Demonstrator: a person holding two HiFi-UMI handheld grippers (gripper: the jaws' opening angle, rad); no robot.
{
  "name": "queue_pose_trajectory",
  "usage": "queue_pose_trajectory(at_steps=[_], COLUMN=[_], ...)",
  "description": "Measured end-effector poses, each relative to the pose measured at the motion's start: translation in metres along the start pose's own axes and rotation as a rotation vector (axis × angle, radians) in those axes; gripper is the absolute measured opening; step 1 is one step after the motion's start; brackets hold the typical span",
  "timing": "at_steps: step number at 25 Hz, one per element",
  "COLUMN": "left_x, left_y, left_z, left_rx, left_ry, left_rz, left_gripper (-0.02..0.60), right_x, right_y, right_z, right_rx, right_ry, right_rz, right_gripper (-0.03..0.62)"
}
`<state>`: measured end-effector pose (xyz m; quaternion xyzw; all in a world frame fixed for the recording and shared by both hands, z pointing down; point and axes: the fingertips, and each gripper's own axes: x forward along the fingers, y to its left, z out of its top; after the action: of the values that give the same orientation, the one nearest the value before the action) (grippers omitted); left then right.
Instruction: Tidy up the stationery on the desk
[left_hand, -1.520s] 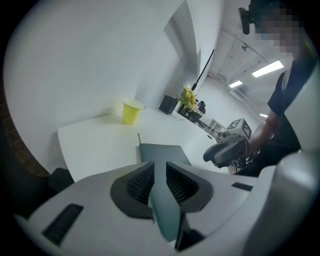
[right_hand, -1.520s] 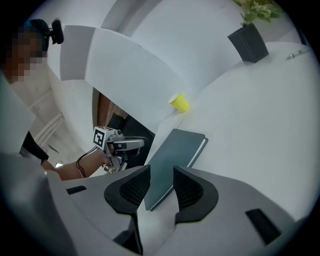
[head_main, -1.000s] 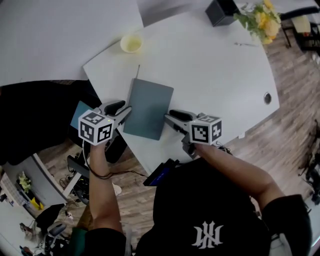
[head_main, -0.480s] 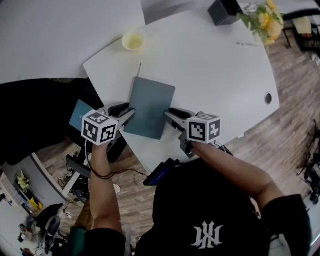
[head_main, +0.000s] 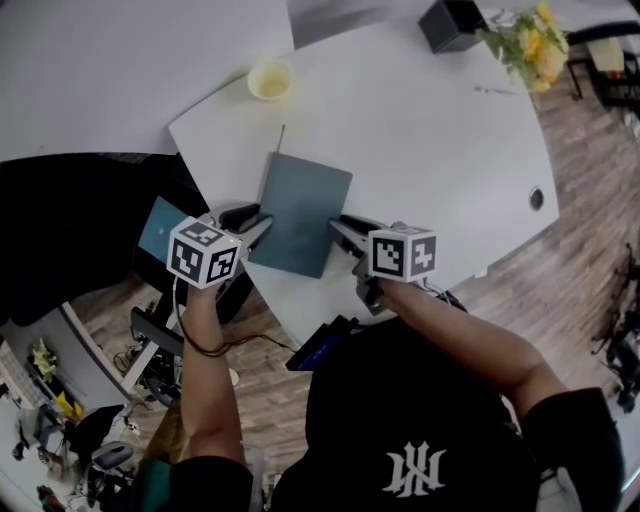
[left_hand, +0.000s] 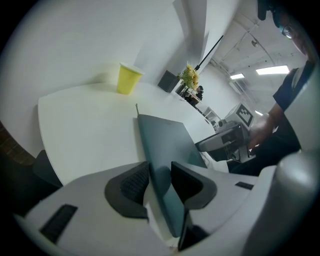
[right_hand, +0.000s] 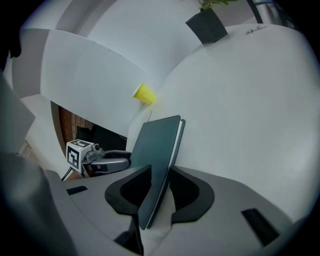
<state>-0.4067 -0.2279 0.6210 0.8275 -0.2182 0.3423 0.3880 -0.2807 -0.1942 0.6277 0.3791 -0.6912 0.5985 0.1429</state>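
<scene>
A dark teal notebook (head_main: 300, 213) lies at the near edge of the white desk (head_main: 430, 150). My left gripper (head_main: 258, 222) is shut on its near left corner, and in the left gripper view the cover (left_hand: 165, 145) stands between both pads of that gripper (left_hand: 159, 172). My right gripper (head_main: 338, 225) has the near right edge between its jaws. They have just been closing, and in the right gripper view the notebook (right_hand: 157, 145) sits pinched between the two pads of that gripper (right_hand: 161, 175). A thin pen (head_main: 279, 140) lies just beyond the notebook.
A yellow paper cup (head_main: 268, 80) stands at the desk's far left corner. At the far side are a black box (head_main: 447, 22), a bunch of yellow flowers (head_main: 522, 35) and another pen (head_main: 495, 90). The desk edge runs right under both grippers, with wooden floor below.
The right gripper's cube has shifted a little left, toward the notebook, and tilted. The left gripper and the notebook have hardly moved.
</scene>
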Motion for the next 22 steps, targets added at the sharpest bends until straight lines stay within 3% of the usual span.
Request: queue_pose_trajectory(at_steps=[9,22], left_x=[-0.0008,-0.0004], left_y=[0.0003,-0.0058], left_z=[0.0013,-0.0063], left_rx=[-0.021,-0.07], left_ry=[-0.016,-0.025], left_rz=[0.008,0.006], left_gripper=[0.126,0.109], right_x=[0.0013,-0.0029], right_y=[-0.0028,-0.0055], right_z=[0.0008,-0.0009], right_rx=[-0.001,-0.03], right_ry=[0.007,0.021], right_rz=[-0.017,-0.017], right_gripper=[0.078,0.072])
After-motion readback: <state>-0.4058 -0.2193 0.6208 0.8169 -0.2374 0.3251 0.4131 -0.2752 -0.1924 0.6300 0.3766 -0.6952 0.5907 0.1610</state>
